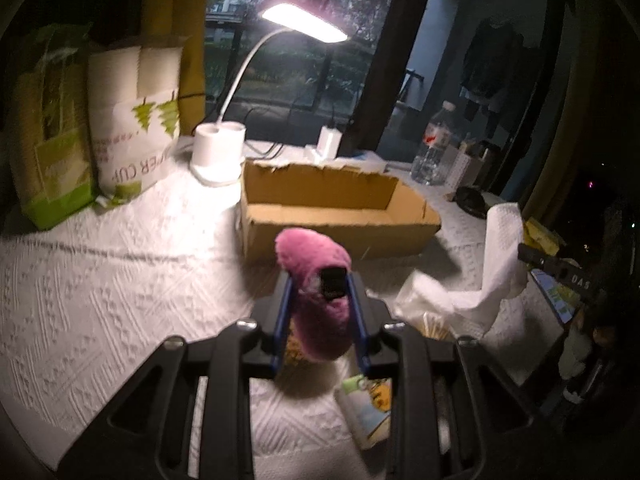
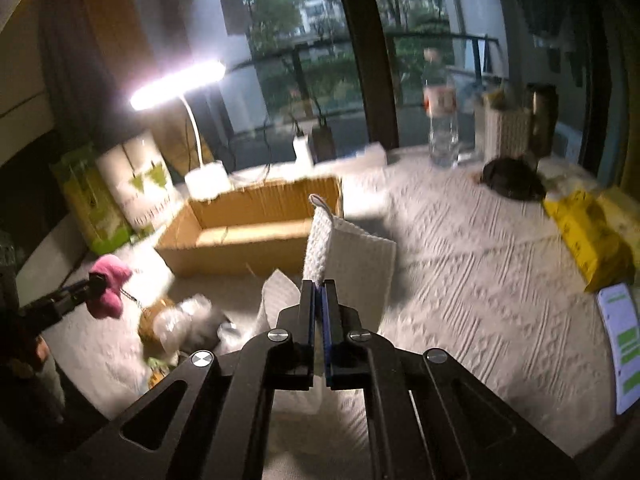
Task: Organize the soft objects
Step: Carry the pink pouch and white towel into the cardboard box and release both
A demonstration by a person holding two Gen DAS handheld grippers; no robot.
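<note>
My left gripper (image 1: 320, 280) is shut on a pink plush toy (image 1: 310, 260), held above the white textured table cover; the toy (image 2: 107, 286) also shows at the left of the right wrist view, with a small chain hanging below it. My right gripper (image 2: 319, 282) is shut on the edge of a white knitted cloth (image 2: 348, 252), which stands up from its jaws and has a loop at its top. An open cardboard box (image 1: 332, 208) sits just beyond both grippers, and its inside (image 2: 256, 224) looks empty. In the left wrist view the white cloth (image 1: 500, 256) hangs at the right.
A lit desk lamp (image 1: 218, 152) and tall paper-cup packs (image 1: 132, 120) stand behind the box. Crumpled plastic and snack packets (image 2: 180, 320) lie between the grippers. A water bottle (image 2: 440, 120), a dark object (image 2: 512, 180), a yellow packet (image 2: 588, 232) and a phone (image 2: 624, 344) sit to the right.
</note>
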